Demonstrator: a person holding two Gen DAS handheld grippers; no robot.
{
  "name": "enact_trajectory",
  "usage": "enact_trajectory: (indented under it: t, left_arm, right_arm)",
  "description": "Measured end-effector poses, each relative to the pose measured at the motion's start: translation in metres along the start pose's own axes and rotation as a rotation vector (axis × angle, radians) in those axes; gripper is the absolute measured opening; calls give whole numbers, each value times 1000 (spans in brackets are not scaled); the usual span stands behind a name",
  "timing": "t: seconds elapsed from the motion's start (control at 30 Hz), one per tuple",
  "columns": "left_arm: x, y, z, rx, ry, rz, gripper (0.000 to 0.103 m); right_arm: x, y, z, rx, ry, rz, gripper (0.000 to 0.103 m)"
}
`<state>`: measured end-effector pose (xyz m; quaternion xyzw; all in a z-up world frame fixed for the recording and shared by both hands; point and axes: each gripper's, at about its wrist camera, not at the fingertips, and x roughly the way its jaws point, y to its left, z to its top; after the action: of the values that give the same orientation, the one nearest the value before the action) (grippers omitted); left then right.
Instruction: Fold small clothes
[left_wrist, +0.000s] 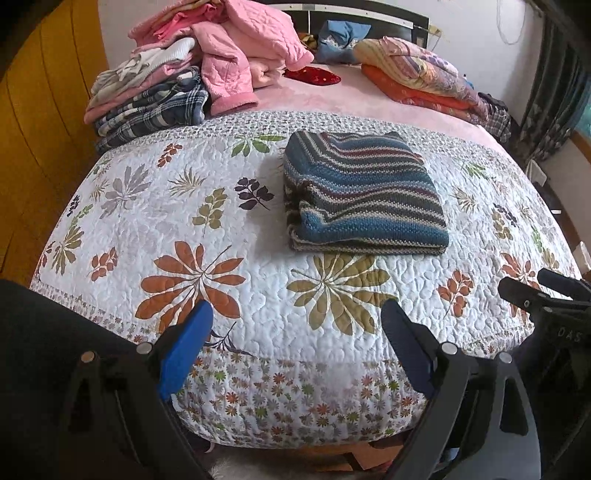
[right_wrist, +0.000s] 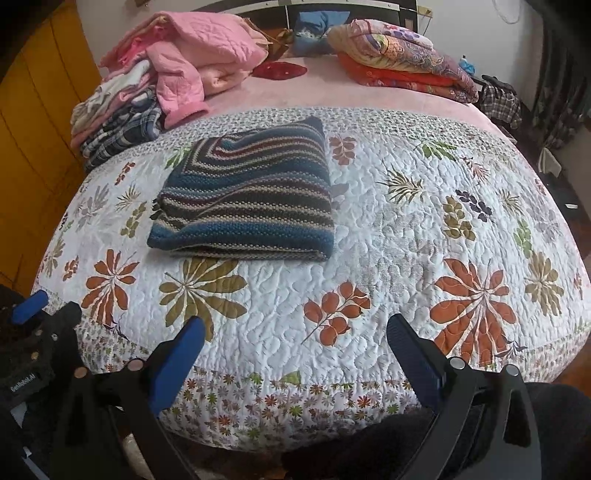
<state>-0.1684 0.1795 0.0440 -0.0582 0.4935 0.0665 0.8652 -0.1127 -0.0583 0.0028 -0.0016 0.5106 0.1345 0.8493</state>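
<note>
A striped knit sweater (left_wrist: 364, 194) in blue, grey and maroon lies folded into a neat rectangle on the leaf-patterned quilt (left_wrist: 229, 229). In the right wrist view the same sweater (right_wrist: 247, 203) sits left of centre on the quilt (right_wrist: 406, 240). My left gripper (left_wrist: 297, 314) hangs open over the near edge of the bed, well short of the sweater, with nothing between its blue pads. My right gripper (right_wrist: 295, 330) is open too, empty, at the bed's near edge. Each gripper shows at the side of the other's view: the right gripper (left_wrist: 532, 288) and the left gripper (right_wrist: 55, 306).
A heap of pink and plaid clothes (left_wrist: 177, 70) sits at the far left of the bed. Folded orange and floral bedding (left_wrist: 417, 77) lies far right, a blue pillow (left_wrist: 341, 40) by the headboard. A yellow wardrobe (left_wrist: 40, 122) stands left; curtains (left_wrist: 554, 92) hang right.
</note>
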Motion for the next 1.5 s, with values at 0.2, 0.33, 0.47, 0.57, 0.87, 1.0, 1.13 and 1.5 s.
enact_trajectory:
  t: [0.2,0.33,0.47,0.57,0.87,1.0,1.13,1.5]
  left_arm:
    - [2,2,-1,-2,6,12,92]
    - [2,3,-1,-6,4,20,92]
    - [2,2,-1,0,2,35,92]
    - [1,2,-1,1,-4,39,92]
    - [4,3,0,-4,5,36,92]
    - [8,0,-1,8,6,41,92]
    - [12,0,-1,13,15,42,92]
    - [19,1,0,8,21,50,92]
  right_arm:
    - [0,3,2,-1,-3,4,99]
    - [1,5,2,-3,5,1,99]
    - [2,5,1,-10,5,-1,99]
    - [2,5,2,-11,7,-3,99]
    - [10,14,2,-57,28,-24,99]
    - [11,14,2,-58,25,-23,99]
    - [14,11,4,-35,35,2,99]
    - [16,2,12,46,1,47,99]
